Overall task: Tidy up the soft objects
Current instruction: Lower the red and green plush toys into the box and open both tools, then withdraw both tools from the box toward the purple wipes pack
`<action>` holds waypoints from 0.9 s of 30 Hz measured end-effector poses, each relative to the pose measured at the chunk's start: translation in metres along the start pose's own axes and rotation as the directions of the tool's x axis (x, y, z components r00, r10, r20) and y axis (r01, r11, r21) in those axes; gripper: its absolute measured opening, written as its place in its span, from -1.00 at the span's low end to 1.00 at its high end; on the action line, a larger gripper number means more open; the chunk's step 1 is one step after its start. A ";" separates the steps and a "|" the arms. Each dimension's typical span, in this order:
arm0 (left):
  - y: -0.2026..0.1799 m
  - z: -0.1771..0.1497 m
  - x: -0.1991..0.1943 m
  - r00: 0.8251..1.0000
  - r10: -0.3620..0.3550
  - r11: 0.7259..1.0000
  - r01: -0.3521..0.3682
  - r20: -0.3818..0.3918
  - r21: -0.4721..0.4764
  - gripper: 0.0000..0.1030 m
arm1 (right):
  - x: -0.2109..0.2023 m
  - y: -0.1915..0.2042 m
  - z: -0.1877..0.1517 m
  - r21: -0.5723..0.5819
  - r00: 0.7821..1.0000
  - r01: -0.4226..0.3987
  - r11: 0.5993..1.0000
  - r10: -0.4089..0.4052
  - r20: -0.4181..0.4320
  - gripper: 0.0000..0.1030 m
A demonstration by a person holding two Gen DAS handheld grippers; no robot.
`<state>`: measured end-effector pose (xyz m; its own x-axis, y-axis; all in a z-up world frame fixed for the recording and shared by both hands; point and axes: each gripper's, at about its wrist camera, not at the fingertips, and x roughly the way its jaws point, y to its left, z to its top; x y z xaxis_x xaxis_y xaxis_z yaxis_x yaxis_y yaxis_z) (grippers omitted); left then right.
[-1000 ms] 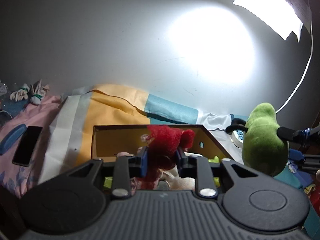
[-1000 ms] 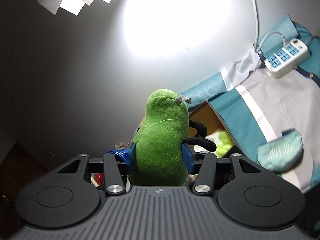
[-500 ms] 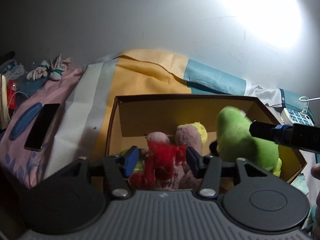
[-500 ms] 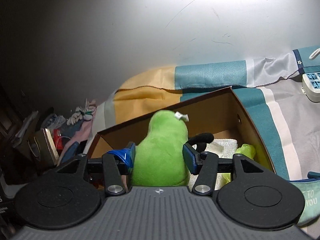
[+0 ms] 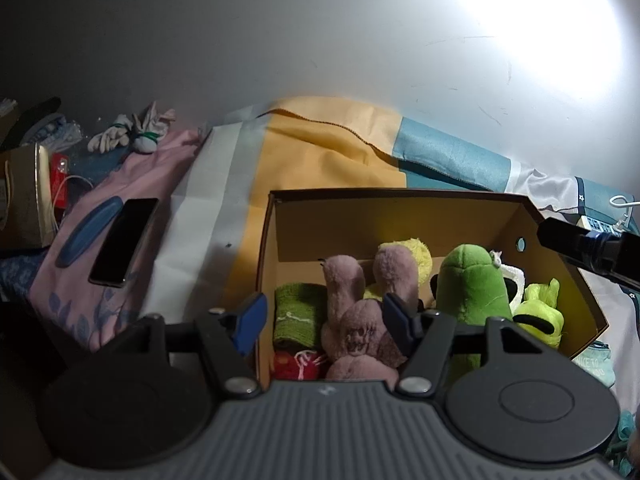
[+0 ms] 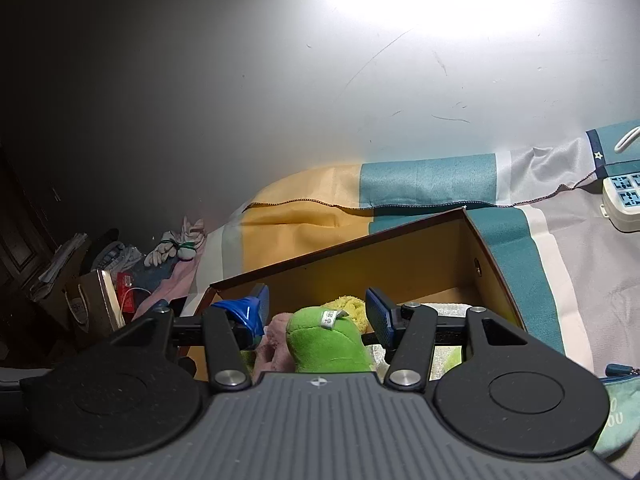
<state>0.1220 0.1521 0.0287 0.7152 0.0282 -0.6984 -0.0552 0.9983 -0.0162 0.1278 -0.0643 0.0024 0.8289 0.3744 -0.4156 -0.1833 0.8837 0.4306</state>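
Cardboard box [image 5: 400, 216] sits on the striped bedspread [image 5: 328, 152], packed with soft toys. My left claw [image 5: 322, 322] is opening over its near corner, nothing gripped; the red plush [image 5: 298, 364] lies in the box below it, beside the pink bunny [image 5: 360, 320]. My right claw [image 6: 320, 312] brackets the green plush [image 6: 328, 344] standing in the box; I cannot tell whether the pads press it.

dim room | blown-out glare on wall [image 5: 540, 36] | fisheye-warped edges
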 end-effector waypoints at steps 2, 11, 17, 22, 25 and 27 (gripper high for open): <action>-0.001 -0.001 -0.008 1.000 0.019 1.000 -0.019 0.005 0.007 0.25 | -0.010 -0.001 0.000 0.015 1.000 -0.007 1.000 0.007 0.016 -0.25; -0.008 -0.011 -0.037 0.997 0.078 0.996 -0.078 0.004 0.038 0.25 | -0.044 -0.009 -0.007 0.078 0.998 -0.028 0.997 0.024 0.056 -0.24; -0.018 -0.022 -0.051 0.995 0.100 0.993 -0.099 -0.002 0.059 0.25 | -0.059 -0.013 -0.013 0.087 0.997 -0.067 0.994 0.065 0.028 -0.20; -0.027 -0.034 -0.058 0.994 0.106 0.993 -0.104 -0.022 0.061 0.25 | -0.077 -0.015 -0.019 0.069 0.996 -0.082 0.994 0.081 0.029 -0.17; -0.034 -0.041 -0.061 0.994 0.107 0.992 -0.104 -0.034 0.066 0.25 | -0.088 -0.017 -0.023 0.041 0.996 -0.082 0.996 0.081 0.032 -0.17; -0.040 -0.046 -0.064 0.993 0.111 0.992 -0.109 -0.038 0.067 0.25 | -0.095 -0.019 -0.025 0.027 0.996 -0.086 0.996 0.085 0.030 -0.16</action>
<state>0.0469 0.1078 0.0408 0.6779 0.1372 -0.7222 -0.0855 0.9905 0.1079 0.0392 -0.1092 0.0138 0.8257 0.4397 -0.3535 -0.2396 0.8406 0.4859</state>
